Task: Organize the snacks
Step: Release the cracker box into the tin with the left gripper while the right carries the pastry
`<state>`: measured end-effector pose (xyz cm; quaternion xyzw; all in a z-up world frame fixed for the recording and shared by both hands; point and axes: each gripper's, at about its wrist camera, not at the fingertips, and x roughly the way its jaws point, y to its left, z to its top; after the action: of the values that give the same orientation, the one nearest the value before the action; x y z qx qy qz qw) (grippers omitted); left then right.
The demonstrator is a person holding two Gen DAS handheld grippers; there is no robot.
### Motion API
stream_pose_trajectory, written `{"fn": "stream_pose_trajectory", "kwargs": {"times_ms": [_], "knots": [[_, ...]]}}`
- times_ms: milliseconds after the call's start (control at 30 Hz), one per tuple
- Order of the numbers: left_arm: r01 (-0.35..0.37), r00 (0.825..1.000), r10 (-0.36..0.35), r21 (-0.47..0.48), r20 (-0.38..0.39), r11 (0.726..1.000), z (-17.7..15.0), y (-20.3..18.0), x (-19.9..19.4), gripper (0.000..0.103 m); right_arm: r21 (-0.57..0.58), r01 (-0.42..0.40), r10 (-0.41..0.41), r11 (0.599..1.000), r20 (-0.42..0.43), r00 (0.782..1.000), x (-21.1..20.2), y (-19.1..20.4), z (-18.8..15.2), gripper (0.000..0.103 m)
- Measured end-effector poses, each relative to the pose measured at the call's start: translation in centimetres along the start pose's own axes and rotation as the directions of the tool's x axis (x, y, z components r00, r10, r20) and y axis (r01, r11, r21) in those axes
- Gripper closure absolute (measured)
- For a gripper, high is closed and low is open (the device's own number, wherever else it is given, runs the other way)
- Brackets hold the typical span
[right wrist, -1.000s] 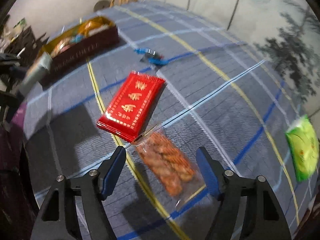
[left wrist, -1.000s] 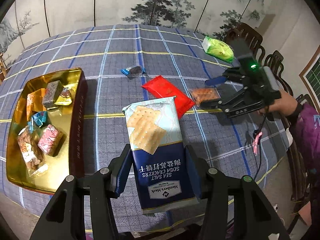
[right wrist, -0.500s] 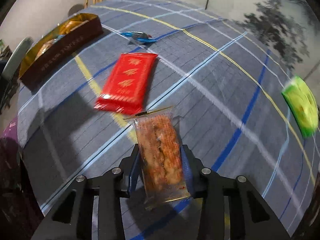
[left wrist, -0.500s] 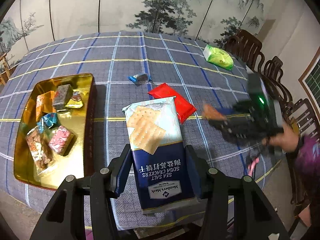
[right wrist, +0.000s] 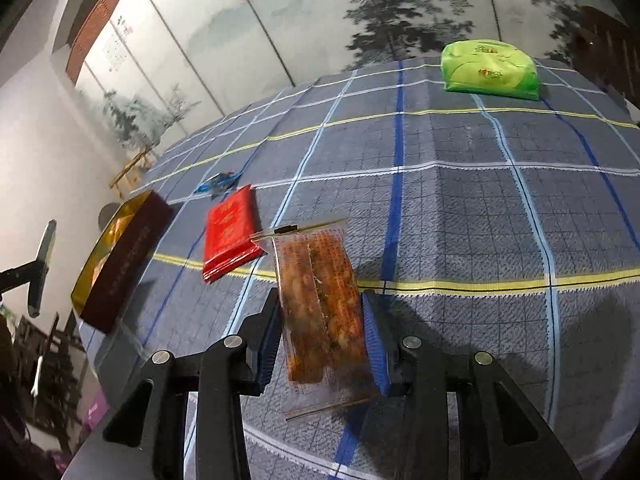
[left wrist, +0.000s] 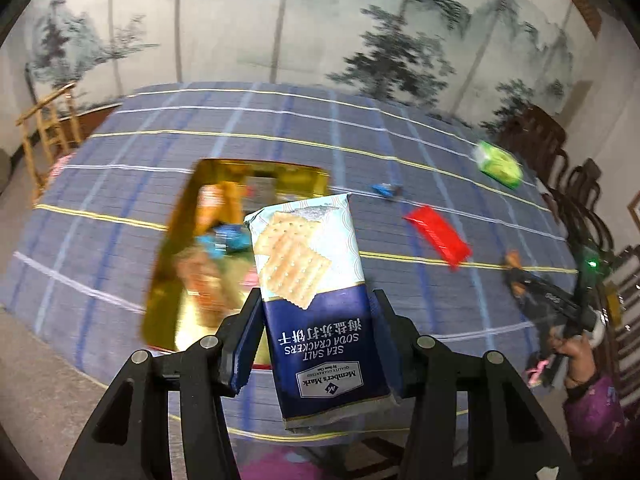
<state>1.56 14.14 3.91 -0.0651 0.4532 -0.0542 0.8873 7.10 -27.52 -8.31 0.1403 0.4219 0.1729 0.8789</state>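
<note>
My left gripper (left wrist: 314, 330) is shut on a blue and white soda cracker pack (left wrist: 312, 284) and holds it in the air near the right side of the gold tin (left wrist: 260, 170), which holds several snacks. My right gripper (right wrist: 322, 332) is shut on a clear packet of brown snacks (right wrist: 320, 296), lifted above the table; it also shows in the left wrist view (left wrist: 516, 276) at the right. A red packet (right wrist: 228, 232), a small blue wrapper (right wrist: 218, 182) and a green bag (right wrist: 488, 70) lie on the checked cloth.
The gold tin shows at the left of the right wrist view (right wrist: 120, 256), with its dark red side wall. Dark wooden chairs (left wrist: 560, 160) stand along the table's right side. A light wooden rack (left wrist: 48, 128) stands at the far left. A painted screen covers the wall behind.
My left gripper has swung left with the cracker pack, which now stands in front of the tin. My right gripper, shut on the brown snack packet since half a second ago, has lifted it off the cloth.
</note>
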Motion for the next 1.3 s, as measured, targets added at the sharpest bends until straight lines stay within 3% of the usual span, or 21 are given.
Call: {"fn": "stream_pose_trajectory", "kwargs": {"times_ms": [167, 367, 800, 1300], "knots": [[-0.052, 0.999, 0.052, -0.018, 0.002, 0.999, 0.1, 2.7, 0.5, 0.057, 0.038, 0.021, -0.022, 0.999, 0.033, 0.999, 0.6, 0.2, 0.2, 0.064], [-0.035, 0.999, 0.034, -0.007, -0.014, 0.999, 0.8, 3.2, 2.9, 0.058, 0.059, 0.045, -0.048, 0.997, 0.040, 0.998, 1.0, 0.0, 0.0, 0.064], [-0.042, 0.999, 0.043, 0.038, -0.028, 0.998, 3.7, 2.1, 8.2, 0.059, 0.061, 0.067, -0.069, 0.996, 0.042, 0.997, 1.3, 0.0, -0.1, 0.064], [-0.142, 0.989, 0.146, 0.117, -0.020, 0.983, 3.7, 0.2, 11.9, 0.058, 0.063, 0.066, -0.069, 0.996, 0.042, 0.997, 1.4, 0.1, -0.2, 0.064]]}}
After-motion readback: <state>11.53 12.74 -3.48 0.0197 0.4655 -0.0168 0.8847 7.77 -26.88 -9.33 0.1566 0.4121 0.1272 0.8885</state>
